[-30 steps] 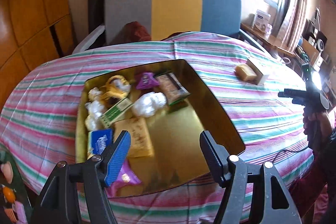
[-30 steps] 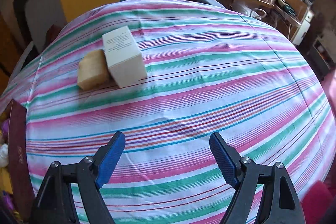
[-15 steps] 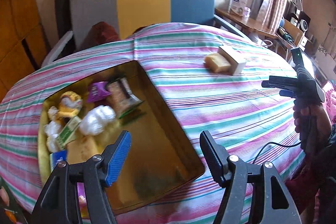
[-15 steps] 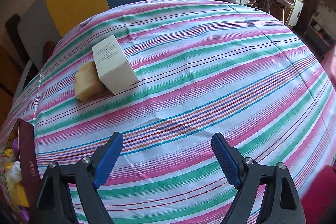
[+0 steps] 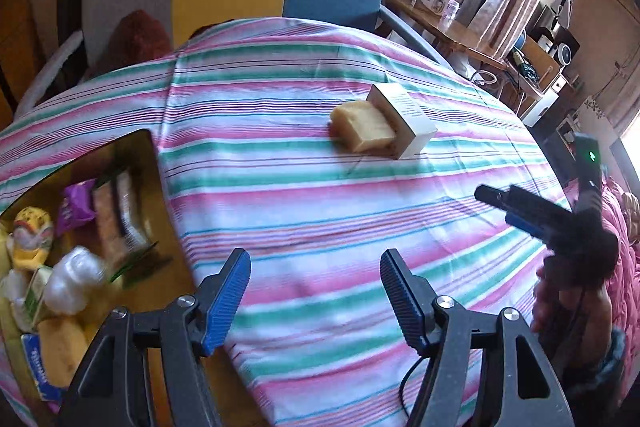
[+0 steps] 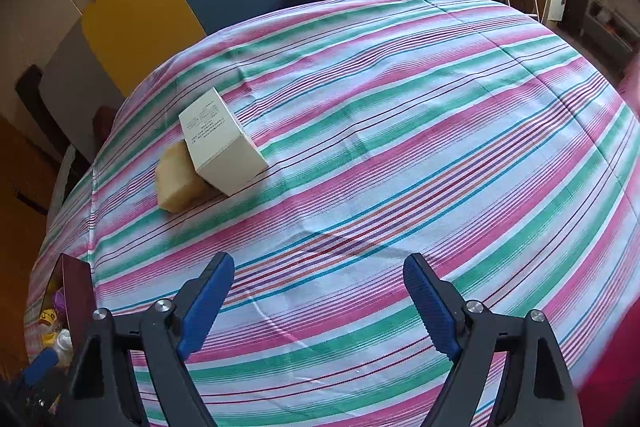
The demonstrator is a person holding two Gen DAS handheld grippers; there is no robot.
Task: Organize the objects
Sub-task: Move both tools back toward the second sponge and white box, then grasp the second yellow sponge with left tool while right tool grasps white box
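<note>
1. Left wrist view: the left hand-held gripper (image 5: 314, 289) hangs over a table covered with a striped cloth (image 5: 280, 195), its 2 blue-padded fingers spread wide with nothing between them. A white box (image 5: 404, 119) lies far ahead on the cloth, touching a tan block (image 5: 362, 127) on its left. At the left edge, a gold tray (image 5: 160, 203) holds packets and small toys. At right, a hand (image 5: 568, 291) holds the right hand-held gripper (image 5: 516, 207).
2. Right wrist view: the right hand-held gripper (image 6: 318, 297) is wide apart and empty above bare cloth (image 6: 400, 167). The white box (image 6: 224, 151) and tan block (image 6: 178, 179) lie ahead to the left, touching.
</note>
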